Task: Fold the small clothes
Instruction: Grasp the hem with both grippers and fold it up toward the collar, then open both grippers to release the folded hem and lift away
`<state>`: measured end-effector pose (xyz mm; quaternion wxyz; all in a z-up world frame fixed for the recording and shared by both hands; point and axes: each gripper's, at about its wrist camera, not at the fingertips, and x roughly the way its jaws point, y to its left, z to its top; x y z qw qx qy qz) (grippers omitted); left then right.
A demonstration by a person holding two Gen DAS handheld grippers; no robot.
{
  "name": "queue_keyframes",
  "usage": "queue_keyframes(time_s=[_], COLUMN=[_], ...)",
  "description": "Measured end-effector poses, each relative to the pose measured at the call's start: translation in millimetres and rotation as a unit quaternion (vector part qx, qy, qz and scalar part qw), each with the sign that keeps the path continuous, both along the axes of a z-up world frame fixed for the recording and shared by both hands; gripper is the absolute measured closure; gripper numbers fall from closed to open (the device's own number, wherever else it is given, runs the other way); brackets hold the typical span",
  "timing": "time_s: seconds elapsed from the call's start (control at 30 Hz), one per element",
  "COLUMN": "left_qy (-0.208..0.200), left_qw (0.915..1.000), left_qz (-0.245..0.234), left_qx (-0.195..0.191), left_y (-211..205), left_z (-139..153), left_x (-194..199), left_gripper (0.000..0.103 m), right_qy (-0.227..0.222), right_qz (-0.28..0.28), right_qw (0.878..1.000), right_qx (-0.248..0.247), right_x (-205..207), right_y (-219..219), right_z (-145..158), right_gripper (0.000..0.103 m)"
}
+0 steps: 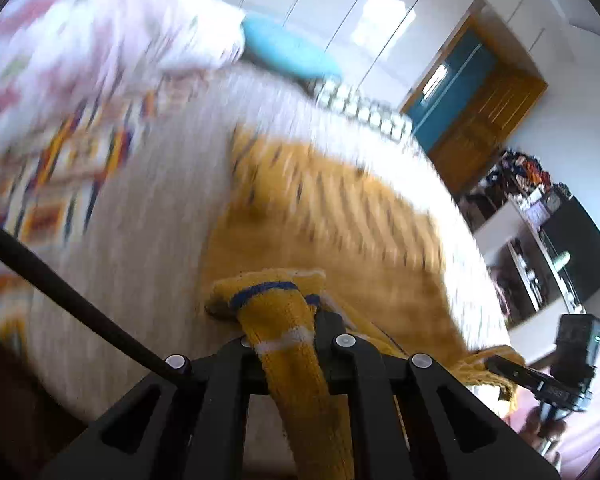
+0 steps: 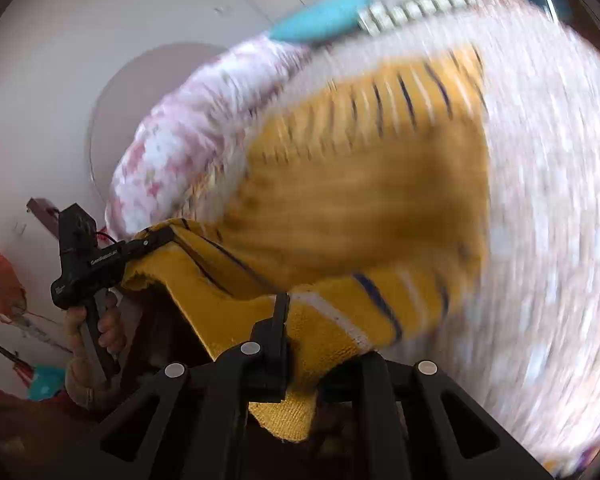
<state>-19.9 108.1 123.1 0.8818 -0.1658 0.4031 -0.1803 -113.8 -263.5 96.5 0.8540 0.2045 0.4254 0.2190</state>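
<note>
A small mustard-yellow knit sweater (image 1: 332,216) with thin dark and white stripes lies spread on the bed, blurred by motion. It also shows in the right wrist view (image 2: 364,184). My left gripper (image 1: 288,332) is shut on a striped cuff of the sweater (image 1: 276,308) at its near edge. My right gripper (image 2: 300,344) is shut on the other striped edge of the sweater (image 2: 332,320). The right gripper shows in the left view (image 1: 500,364), gripping yellow knit. The left gripper shows in the right view (image 2: 156,240), also gripping the knit.
The bed has a pale textured cover (image 1: 140,264). A pink floral quilt (image 1: 80,48) and a turquoise pillow (image 1: 288,48) lie at the far end. A colourful patterned cloth (image 1: 72,168) lies to the left. A wooden door (image 1: 484,108) and cluttered shelves (image 1: 540,248) stand to the right.
</note>
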Motion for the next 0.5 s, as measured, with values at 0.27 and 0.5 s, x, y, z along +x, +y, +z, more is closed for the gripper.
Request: queue_keyframes(time_s=[0.27,0.5], left_qy=[0.029,0.128], left_qw=[0.999,0.9909], left_qz=[0.023,0.042], left_qx=[0.025,0.007], left_y=[-44.7,-50.0], left_z=[4.9,-48.6], left_x=[146.3,217.1], left_gripper=[0.096,0.094], right_qy=[-0.033,0.036], right_qz=[-0.083,-0.121], right_qw=[0.994,0.991], right_qx=[-0.058,-0.049], right_x=[146.0,218.6], right_y=[-10.5,-27.7], right_z=[33.2,-11.7], right_gripper=[0.092,0.086])
